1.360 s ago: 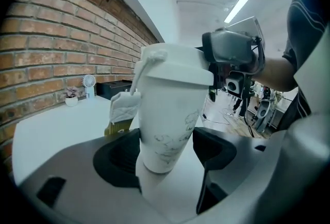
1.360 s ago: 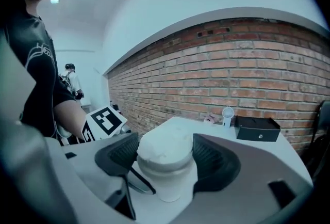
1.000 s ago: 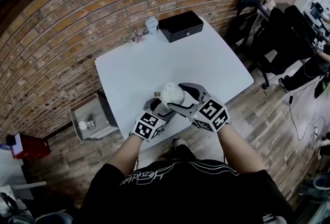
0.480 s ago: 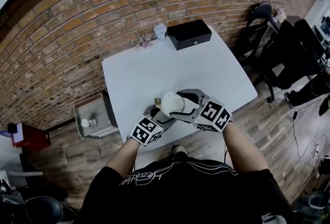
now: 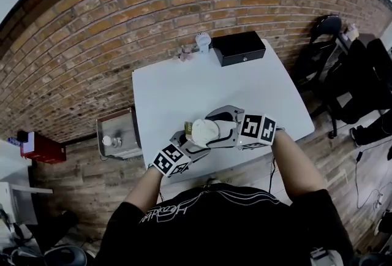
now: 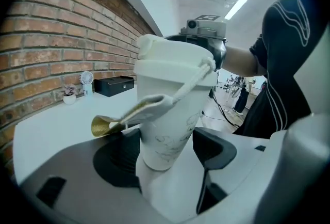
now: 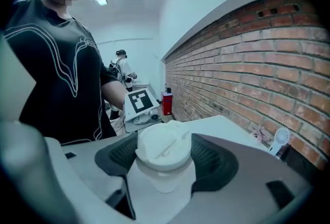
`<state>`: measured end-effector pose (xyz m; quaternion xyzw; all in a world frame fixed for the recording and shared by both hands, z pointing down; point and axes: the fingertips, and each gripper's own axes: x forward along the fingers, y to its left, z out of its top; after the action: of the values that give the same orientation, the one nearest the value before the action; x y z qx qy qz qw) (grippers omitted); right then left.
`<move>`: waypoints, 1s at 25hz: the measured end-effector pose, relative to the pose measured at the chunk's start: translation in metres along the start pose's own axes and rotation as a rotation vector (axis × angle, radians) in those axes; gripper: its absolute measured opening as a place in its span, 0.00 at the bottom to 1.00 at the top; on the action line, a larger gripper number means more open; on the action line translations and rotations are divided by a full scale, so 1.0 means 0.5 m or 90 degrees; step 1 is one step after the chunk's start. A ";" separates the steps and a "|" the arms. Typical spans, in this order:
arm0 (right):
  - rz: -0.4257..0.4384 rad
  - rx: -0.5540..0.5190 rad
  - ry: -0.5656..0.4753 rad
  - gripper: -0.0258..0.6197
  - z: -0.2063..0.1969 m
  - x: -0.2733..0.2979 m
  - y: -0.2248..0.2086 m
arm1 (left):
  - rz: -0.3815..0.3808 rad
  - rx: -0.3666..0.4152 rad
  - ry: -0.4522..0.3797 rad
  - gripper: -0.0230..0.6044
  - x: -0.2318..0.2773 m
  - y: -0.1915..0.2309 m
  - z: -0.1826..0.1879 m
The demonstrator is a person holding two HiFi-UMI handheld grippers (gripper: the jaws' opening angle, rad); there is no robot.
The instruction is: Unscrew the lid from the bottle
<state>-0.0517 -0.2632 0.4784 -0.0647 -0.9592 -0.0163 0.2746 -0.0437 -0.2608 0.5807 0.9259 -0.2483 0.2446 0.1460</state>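
One white table (image 5: 184, 84) stands with its far edge against a brick wall (image 5: 110, 19), on a wood-plank floor (image 5: 318, 154). Along that far edge sit a black box (image 5: 239, 48), a small white fan (image 5: 203, 40) and a tiny potted plant (image 5: 185, 54). A grey crate (image 5: 118, 136) stands on the floor beside the table's left edge, and a red box (image 5: 39, 148) lies further left by the wall. Dark chairs (image 5: 326, 30) are off to the right.

Near the table's front edge, the person holds a white bottle (image 6: 170, 114) between both tools. The left gripper (image 6: 166, 152) has its jaws set wide and clamped on the bottle's lower body, a dark pad against each side; the bottle tilts slightly in the left gripper view. A pale strap ending in a gold tag (image 6: 103, 126) hangs from the bottle's neck toward the left. The right gripper (image 7: 164, 155) comes in from the opposite side, its jaws also wide, closed around the white lid (image 7: 165, 146), with a ribbed pad pressed on either edge. The lid sits on the bottle's top.
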 end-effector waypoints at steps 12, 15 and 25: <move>0.061 -0.036 -0.002 0.53 0.002 0.002 0.000 | -0.014 0.003 0.010 0.57 -0.002 0.004 0.000; 0.045 -0.022 -0.015 0.53 0.003 0.002 0.001 | -0.016 0.001 0.014 0.57 -0.001 0.002 -0.002; -0.114 0.111 -0.091 0.62 0.023 -0.009 0.002 | -0.020 0.003 0.025 0.57 0.002 0.007 -0.003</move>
<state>-0.0539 -0.2618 0.4660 0.0443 -0.9760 0.0474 0.2076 -0.0453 -0.2638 0.5832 0.9249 -0.2304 0.2610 0.1528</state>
